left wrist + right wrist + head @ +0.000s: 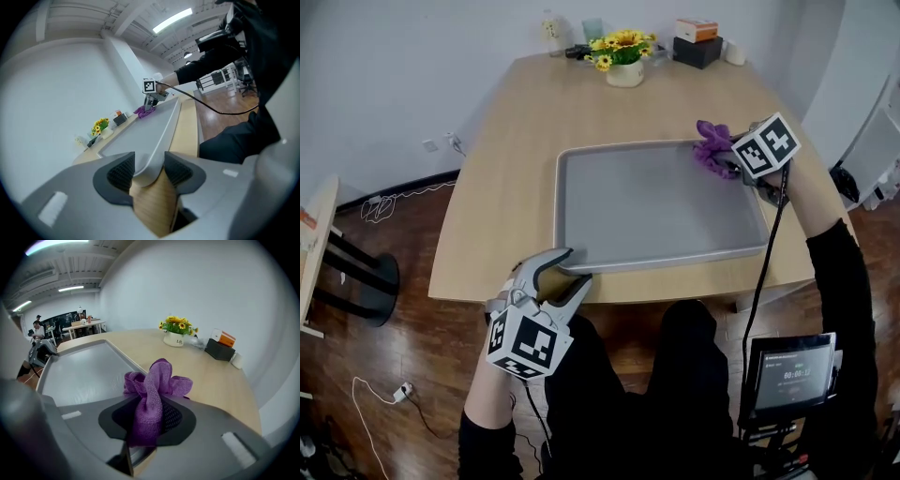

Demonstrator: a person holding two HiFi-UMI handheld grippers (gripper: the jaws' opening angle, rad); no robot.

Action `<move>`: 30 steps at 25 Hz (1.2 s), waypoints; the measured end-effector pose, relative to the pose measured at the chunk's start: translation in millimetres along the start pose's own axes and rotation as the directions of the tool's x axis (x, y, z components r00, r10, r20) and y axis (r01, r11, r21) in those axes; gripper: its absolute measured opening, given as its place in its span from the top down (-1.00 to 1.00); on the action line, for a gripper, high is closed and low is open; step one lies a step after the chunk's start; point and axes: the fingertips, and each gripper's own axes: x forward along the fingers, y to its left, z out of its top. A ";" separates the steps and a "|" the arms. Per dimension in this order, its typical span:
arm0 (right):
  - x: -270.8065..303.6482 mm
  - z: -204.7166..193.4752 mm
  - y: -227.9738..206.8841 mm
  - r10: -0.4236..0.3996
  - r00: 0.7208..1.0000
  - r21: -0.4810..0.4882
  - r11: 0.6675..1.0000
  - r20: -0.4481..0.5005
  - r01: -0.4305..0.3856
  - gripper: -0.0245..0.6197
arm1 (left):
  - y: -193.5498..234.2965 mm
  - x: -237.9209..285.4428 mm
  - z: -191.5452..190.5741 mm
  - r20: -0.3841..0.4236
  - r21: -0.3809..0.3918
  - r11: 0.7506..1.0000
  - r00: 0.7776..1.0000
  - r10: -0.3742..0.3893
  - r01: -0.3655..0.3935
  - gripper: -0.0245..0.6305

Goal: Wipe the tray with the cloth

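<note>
A grey tray (656, 206) lies on a wooden table (516, 159). My left gripper (569, 265) is closed on the rim of the tray's near left corner. In the left gripper view both pads (123, 172) press the rounded rim (149, 166). A purple cloth (711, 146) is bunched up at the tray's far right corner, with my right gripper (727, 161) shut on it. In the right gripper view the cloth (157, 383) stands up out of the jaws (150, 420), with the tray (79, 376) beyond to the left.
A pot of yellow flowers (624, 56), a black box (697, 51) with an orange box (696, 29) on it, and small bottles stand along the table's far edge. A small screen (787, 373) hangs at my right side. Cables lie on the wooden floor to the left.
</note>
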 end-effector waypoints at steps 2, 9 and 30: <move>1.8 1.7 -0.9 -0.018 1.000 -0.006 1.000 0.016 0.018 0.66 | 1.8 3.9 -2.2 -0.001 -0.001 1.000 1.000 0.000 0.000 0.37; -30.4 -35.0 59.3 0.048 0.999 -0.072 0.996 -0.001 -0.048 0.66 | 0.9 9.2 -7.3 0.002 -0.003 1.000 1.000 0.001 -0.001 0.37; -0.7 4.0 55.1 0.116 0.992 -0.069 0.990 -0.051 -0.120 0.67 | 1.6 4.7 1.1 0.019 -0.003 1.000 1.000 0.003 -0.003 0.37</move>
